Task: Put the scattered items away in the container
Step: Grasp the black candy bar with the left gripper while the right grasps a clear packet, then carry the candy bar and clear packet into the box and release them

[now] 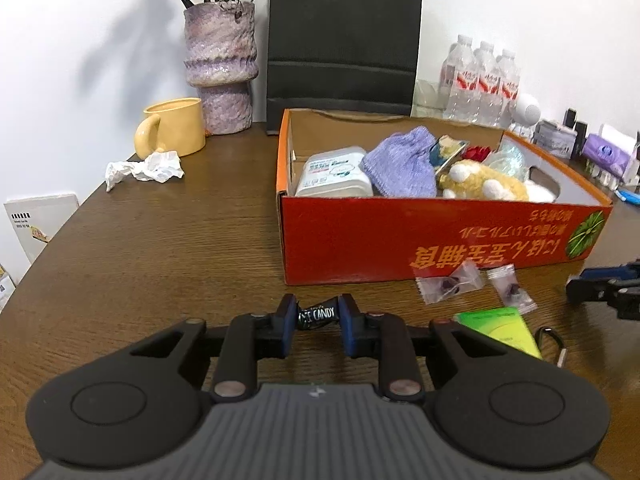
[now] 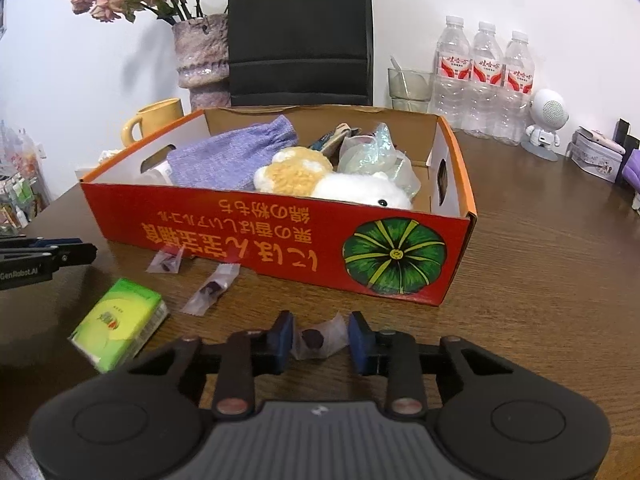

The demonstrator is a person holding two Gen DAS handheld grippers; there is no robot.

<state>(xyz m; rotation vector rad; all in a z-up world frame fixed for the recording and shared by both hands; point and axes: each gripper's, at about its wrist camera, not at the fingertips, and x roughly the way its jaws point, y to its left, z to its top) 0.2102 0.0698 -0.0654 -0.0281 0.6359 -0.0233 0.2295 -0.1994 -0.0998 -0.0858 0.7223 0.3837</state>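
Note:
The red cardboard box (image 1: 400, 232) stands on the wooden table and holds a wipes pack (image 1: 334, 176), a purple knit cloth (image 1: 400, 160) and a plush toy (image 1: 484, 184). My left gripper (image 1: 318, 314) is shut on a black candy wrapper (image 1: 318, 313) in front of the box. My right gripper (image 2: 320, 338) has its jaws around a clear sachet with a dark candy (image 2: 318, 338) on the table; they touch its edges. Two more clear sachets (image 2: 208, 288) (image 2: 166, 262) and a green tissue pack (image 2: 120, 322) lie in front of the box (image 2: 280, 240).
A yellow mug (image 1: 172, 128), a crumpled tissue (image 1: 148, 168), a purple vase (image 1: 220, 68) and a black bag (image 1: 344, 36) stand behind the box on the left. Water bottles (image 2: 484, 76), a glass (image 2: 408, 84) and a white robot figure (image 2: 548, 120) stand at the back right.

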